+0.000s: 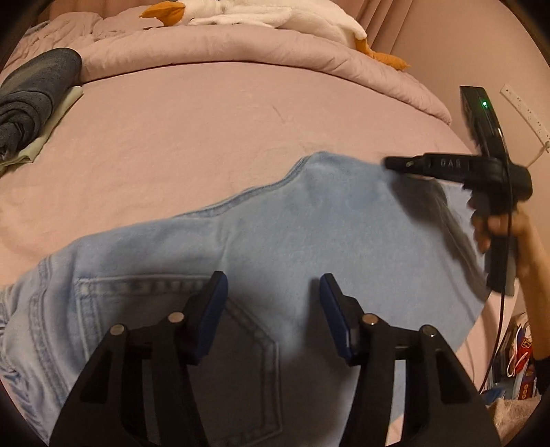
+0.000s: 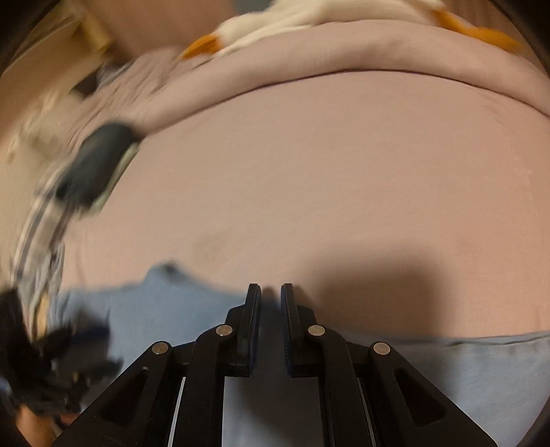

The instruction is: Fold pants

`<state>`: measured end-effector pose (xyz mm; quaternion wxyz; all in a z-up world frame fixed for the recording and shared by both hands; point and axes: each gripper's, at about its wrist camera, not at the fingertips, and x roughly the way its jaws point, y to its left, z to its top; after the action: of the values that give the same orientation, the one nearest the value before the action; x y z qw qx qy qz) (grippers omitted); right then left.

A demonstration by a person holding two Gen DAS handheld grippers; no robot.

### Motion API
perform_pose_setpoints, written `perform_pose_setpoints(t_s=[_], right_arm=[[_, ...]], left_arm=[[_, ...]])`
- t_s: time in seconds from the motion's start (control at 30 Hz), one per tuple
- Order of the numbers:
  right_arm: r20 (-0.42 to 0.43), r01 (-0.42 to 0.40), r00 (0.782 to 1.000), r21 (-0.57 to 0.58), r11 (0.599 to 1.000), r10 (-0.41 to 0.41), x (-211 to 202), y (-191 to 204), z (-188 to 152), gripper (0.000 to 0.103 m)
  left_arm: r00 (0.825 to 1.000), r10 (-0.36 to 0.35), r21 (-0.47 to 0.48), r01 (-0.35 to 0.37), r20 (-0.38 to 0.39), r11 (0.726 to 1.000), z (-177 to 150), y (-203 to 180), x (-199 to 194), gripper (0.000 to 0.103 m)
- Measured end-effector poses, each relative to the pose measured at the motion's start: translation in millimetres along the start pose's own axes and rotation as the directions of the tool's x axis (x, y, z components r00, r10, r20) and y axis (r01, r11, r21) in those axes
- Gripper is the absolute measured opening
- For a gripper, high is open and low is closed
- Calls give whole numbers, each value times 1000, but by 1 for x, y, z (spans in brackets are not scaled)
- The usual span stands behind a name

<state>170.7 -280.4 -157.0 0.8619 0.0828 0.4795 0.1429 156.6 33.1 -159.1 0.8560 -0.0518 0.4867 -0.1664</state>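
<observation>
Light blue jeans [image 1: 261,233] lie spread on the pink bed sheet [image 1: 192,137], back pocket up near the left wrist camera. My left gripper [image 1: 273,285] hovers open over the pocket area, holding nothing. My right gripper [image 1: 392,164] shows at the right of the left wrist view, over the jeans' far right edge. In the right wrist view my right gripper [image 2: 271,292] has its jaws nearly together with a narrow gap and nothing between them, above the jeans [image 2: 481,371]. The left gripper [image 2: 51,361] is a dark blur at the lower left.
A dark folded garment [image 1: 34,96] on a pale cloth lies at the far left of the bed. A rumpled pink duvet [image 1: 240,48] and a white plush goose [image 1: 247,13] lie at the back. Clutter [image 1: 515,357] sits beside the bed on the right.
</observation>
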Motion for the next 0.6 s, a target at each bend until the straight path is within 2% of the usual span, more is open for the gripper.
perform_pose_setpoints(t_s=[0.03, 0.07, 0.1, 0.17, 0.23, 0.27, 0.33, 0.4, 0.5, 0.6], right_arm=[[9, 47, 999, 13, 999, -47, -6, -8, 1, 8], [22, 56, 998, 26, 998, -56, -13, -13, 1, 8], [44, 41, 998, 40, 998, -42, -25, -19, -2, 8], [78, 0, 997, 30, 1000, -2, -51, -22, -19, 9], [56, -15, 998, -26, 1000, 16, -64, -16, -49, 27], [40, 0, 999, -55, 998, 2, -66, -12, -65, 28], [25, 87, 996, -116, 989, -84, -68, -8, -98, 28], [57, 155, 987, -128, 980, -149, -81, -21, -122, 28], [78, 231, 971, -41, 972, -228, -109, -66, -138, 27], [69, 332, 938, 103, 938, -340, -139, -135, -146, 26]], left_arm=[[1000, 15, 1, -15, -6, 1000, 0, -2, -2, 56], [999, 37, 4, -37, -5, 999, 0, -4, -3, 56], [998, 62, 15, -62, 6, 998, 0, -7, -6, 59], [998, 55, 35, -56, 30, 998, -3, -14, -8, 63], [999, 7, 65, -10, 41, 998, -9, -27, -7, 65], [999, 2, 76, -4, 35, 997, -12, -32, -3, 65], [999, 34, 107, -35, 10, 994, -28, -37, 4, 65], [998, 52, 159, -58, 42, 986, -44, -37, -3, 65], [997, 66, 164, -70, 28, 984, -61, -23, -17, 65], [996, 80, 127, -84, 38, 988, -72, -1, -34, 65]])
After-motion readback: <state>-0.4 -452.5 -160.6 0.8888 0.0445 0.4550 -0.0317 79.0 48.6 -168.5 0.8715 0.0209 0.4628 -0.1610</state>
